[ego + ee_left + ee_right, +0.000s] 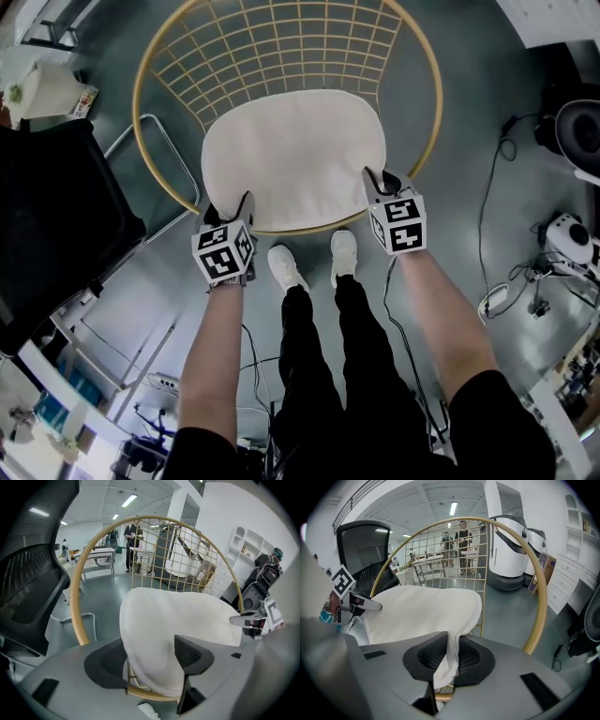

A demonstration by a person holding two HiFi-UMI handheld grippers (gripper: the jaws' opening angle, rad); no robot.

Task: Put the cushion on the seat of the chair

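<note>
**A:** What is shown of the chair (136,98)?

**B:** A gold wire chair is seen from above on a grey floor, with a person standing at its front. The seat itself is covered from view.

**A:** And the cushion (295,155)?

**B:** The cushion is pictured lying flat on the seat, inside the round rim, with its near edge along the rim's front. It is judged to be placed, or all but placed, and only the release is thought to be wanting.

**A:** How are the grippers set?

**B:** The left gripper (150,660) is held at the near left corner with its jaws wide. The cushion's edge is seen between them but is not pinched. The right gripper (449,656) is pictured at the near right corner, its jaws narrow and clamped on a thin fold of the cloth.

**A:** How is the step best finished?

**B:** The right jaws should be opened before that hand is lifted, so the corner is not dragged off the rim. Both grippers are best drawn straight back toward the person, clear of the cloth, so no edge is caught. Should the fold be left puckered, it may be pressed flat. The fit should then be checked, and the cushion is best left centred, with no corner hung over the front.
</note>
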